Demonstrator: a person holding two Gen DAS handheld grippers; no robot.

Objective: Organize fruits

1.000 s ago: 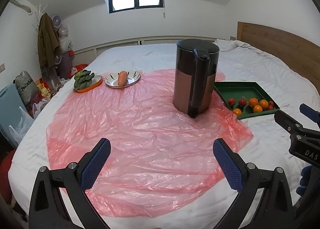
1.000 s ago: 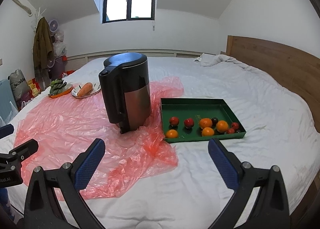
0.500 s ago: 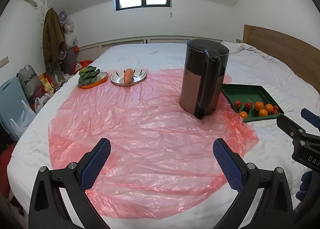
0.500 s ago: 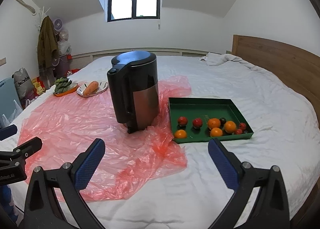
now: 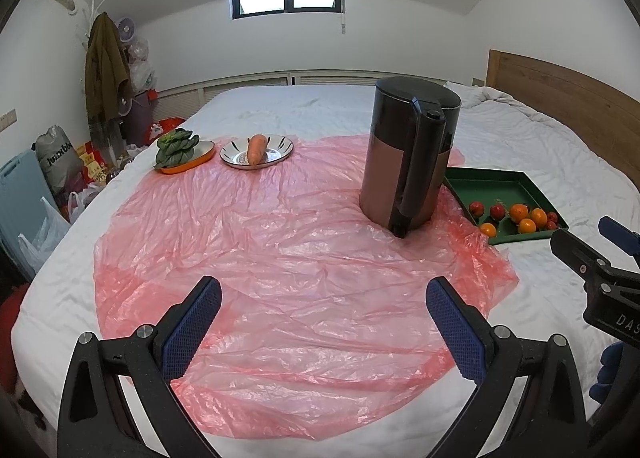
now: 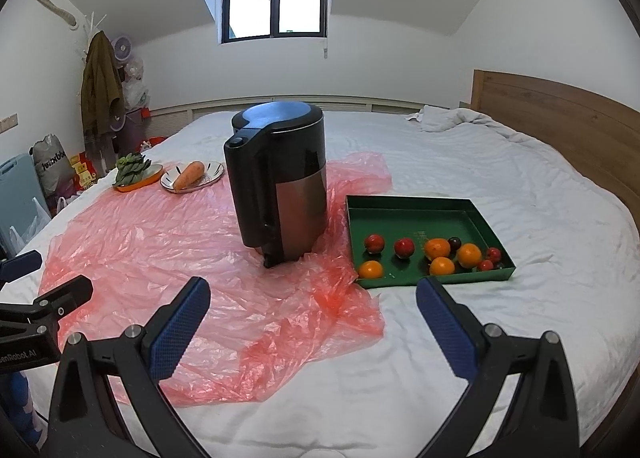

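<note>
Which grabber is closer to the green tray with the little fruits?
Right. The right gripper hovers open just in front of the green tray, its right fingertip near the tray's front edge. The left gripper, also open, hangs over the pink plastic sheet, well to the tray's left.

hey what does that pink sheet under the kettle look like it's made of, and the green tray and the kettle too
Pink sheet: thin plastic film, apparently; it is translucent, glossy and finely crinkled.
Green tray: possibly painted metal or stiff card; thin straight walls, sharp corners, matte finish. I cannot tell which.
Kettle: black lid and handle look like smooth plastic; the lower band looks like brushed metal with a soft sheen.
</note>
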